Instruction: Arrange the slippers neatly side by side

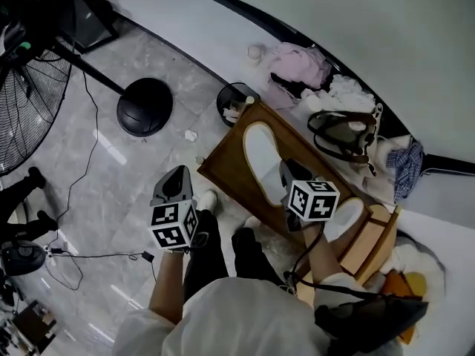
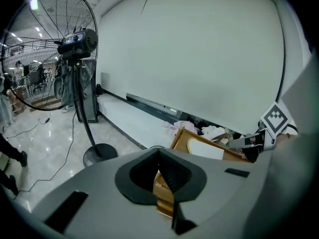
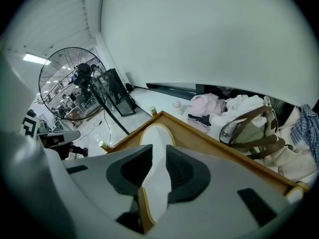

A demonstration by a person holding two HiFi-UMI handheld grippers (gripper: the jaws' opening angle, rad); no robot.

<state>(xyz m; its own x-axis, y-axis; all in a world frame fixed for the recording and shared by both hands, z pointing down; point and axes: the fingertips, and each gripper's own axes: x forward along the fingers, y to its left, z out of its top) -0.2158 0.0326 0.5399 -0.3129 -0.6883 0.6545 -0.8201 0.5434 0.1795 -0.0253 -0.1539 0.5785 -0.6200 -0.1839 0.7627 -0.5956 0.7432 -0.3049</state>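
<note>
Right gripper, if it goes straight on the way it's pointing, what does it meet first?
Most likely the white slipper, which lies in the wooden tray and shows through the gap of the right gripper claw. How far off cannot be told.

A standing fan stands well apart from what looks like heaped clothes.
</note>
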